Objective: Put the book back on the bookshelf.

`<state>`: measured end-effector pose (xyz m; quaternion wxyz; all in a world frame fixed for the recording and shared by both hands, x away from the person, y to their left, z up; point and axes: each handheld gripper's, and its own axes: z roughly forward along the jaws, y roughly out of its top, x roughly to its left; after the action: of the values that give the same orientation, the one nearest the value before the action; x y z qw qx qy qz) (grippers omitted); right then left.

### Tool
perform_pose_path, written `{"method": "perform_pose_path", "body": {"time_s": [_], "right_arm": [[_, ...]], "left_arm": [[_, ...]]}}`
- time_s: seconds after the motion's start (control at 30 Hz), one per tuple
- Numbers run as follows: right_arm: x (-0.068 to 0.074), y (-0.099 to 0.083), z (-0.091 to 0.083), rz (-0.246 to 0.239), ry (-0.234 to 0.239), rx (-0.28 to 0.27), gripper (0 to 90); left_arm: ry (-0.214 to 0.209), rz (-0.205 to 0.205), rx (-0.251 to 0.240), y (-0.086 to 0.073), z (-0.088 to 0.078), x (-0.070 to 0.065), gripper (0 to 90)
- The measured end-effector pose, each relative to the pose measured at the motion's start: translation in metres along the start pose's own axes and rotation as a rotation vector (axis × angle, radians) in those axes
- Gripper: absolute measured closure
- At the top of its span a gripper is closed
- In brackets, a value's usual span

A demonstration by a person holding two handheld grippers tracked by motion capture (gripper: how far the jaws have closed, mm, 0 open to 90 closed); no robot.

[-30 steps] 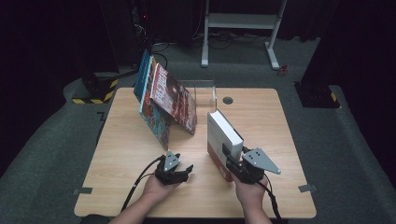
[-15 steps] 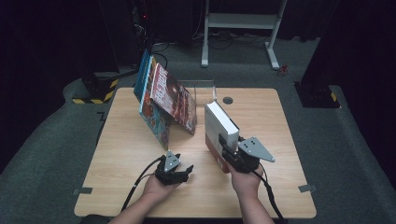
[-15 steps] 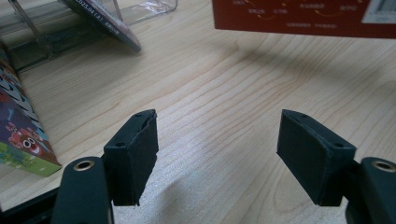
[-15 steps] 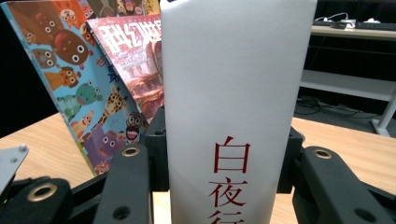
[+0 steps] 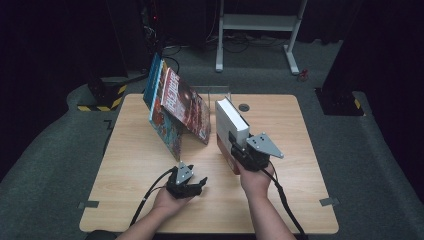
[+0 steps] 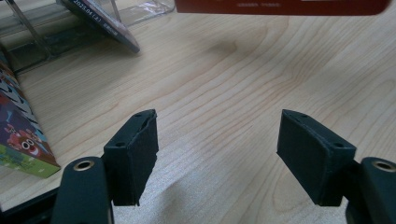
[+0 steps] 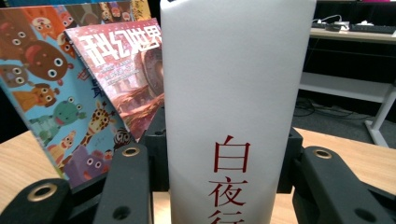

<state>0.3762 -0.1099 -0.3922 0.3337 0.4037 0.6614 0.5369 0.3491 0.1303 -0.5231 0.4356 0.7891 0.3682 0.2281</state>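
Claw, right (image 5: 239,150): clamped across the spine end of a thick white book (image 5: 231,120); both black jaws press on the book's sides in the right gripper view, where the white spine (image 7: 233,107) with red characters rises between them. Grey three-cornered plate on top; cable trailing back toward the worktop's near edge.

Claw, left (image 5: 194,186): jaws standing apart with nothing between them; bare wood shows in the gap in the left gripper view (image 6: 217,154). Held low over the near part of the worktop, well apart from the books.

White book: upright and tilted, near the middle of the worktop (image 5: 280,200), just right of the leaning books. Its red lower cover edge (image 6: 280,6) shows at the top of the left gripper view. Whether its bottom edge touches the wood cannot be told.

Science-fiction magazine (image 5: 186,105): red-brown cover, leaning back against the others, nearest the white book.

Children's picture book (image 5: 165,127): blue cover with cartoon animals, leaning behind and left of the magazine; its corner (image 6: 21,144) rests on the wood.

Clear stand (image 5: 212,91): see-through frame at the far side, behind the leaning books.

Worktop: light wood, with a round dark grommet (image 5: 244,107) near its far edge.
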Motion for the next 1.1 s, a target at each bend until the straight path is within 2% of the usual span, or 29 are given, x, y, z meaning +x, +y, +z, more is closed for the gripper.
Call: {"method": "perform_pose_path", "body": {"time_s": [0.57, 1.1], "right_arm": [[-0.004, 0.010, 0.044, 0.019, -0.046, 0.008, 54.6], [-0.003, 0.020, 0.072, 0.018, -0.068, 0.010, 54.6]], "left_arm": [[-0.010, -0.004, -0.005, 0.000, -0.001, 0.000, 29.2], [-0.014, -0.002, -0.003, 0.000, -0.001, 0.001, 29.0]]}}
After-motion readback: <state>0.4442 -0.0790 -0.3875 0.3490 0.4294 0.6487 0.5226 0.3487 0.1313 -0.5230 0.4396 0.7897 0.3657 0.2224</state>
